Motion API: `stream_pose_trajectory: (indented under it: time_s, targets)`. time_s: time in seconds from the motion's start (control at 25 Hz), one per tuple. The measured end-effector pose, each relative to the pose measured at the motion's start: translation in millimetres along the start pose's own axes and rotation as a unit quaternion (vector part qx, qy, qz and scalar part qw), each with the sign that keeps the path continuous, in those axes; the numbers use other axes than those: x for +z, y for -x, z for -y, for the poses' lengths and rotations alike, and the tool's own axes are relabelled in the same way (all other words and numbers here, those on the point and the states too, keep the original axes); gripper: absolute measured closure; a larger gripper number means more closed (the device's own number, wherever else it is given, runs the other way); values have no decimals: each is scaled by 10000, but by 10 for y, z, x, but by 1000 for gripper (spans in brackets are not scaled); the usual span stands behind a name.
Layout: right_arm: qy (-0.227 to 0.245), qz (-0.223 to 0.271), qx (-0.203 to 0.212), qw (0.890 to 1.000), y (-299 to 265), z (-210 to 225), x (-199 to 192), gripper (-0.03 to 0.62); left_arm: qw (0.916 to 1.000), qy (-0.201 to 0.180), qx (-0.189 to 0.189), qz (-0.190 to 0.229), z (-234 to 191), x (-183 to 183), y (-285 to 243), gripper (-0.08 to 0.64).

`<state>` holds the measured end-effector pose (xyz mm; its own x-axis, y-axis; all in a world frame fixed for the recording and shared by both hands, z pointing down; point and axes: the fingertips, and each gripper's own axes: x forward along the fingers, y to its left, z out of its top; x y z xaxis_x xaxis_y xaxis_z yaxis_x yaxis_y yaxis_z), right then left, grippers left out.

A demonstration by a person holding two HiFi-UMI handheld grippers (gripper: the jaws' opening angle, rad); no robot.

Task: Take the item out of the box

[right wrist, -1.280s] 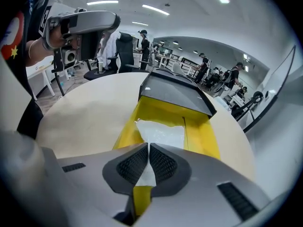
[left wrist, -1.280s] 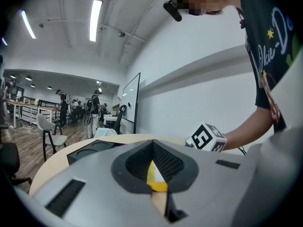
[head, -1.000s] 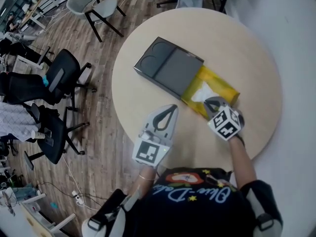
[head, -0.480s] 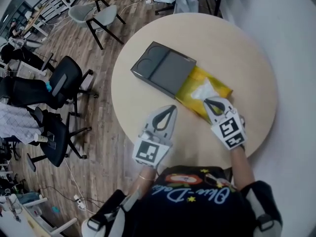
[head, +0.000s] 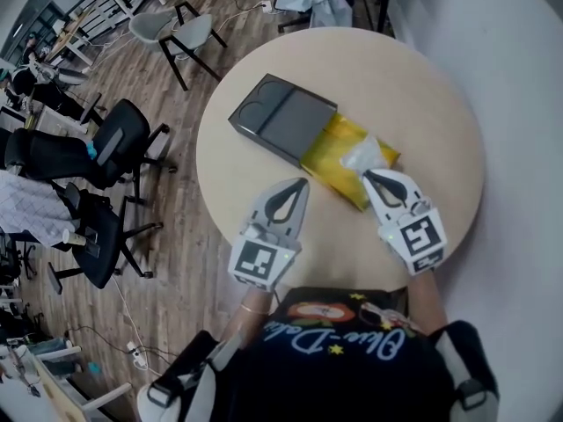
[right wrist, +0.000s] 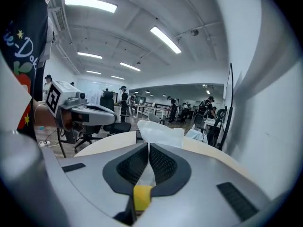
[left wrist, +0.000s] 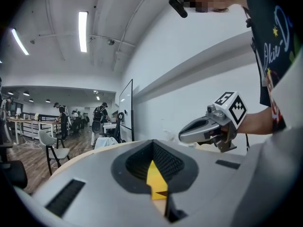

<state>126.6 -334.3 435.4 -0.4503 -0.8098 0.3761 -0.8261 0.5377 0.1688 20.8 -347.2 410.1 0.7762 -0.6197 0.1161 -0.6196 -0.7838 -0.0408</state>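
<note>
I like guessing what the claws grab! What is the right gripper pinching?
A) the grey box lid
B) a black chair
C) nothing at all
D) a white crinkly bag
D: in the right gripper view, the right gripper has its jaws closed on the white bag, which sticks out just past the tips.

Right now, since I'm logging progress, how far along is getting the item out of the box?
Partly done: the yellow item sticks out of the dark box at its open end. In hand: the right hand-held gripper is shut on the item's white wrapping; the left hand-held gripper is shut, holding nothing. Left: sliding the rest out.
</note>
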Motion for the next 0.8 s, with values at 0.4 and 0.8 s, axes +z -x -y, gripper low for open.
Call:
stream_pose_trajectory:
  time_s: [0.4, 0.8]
  targets:
    - [-148, 626, 32, 9979, 306, 3, 246, 581, 9998, -165, -72, 128, 254, 146, -20, 574]
    - [-167, 715, 38, 9973, 465, 1, 252, 584, 9996, -240, -71, 120, 385, 191, 8, 574]
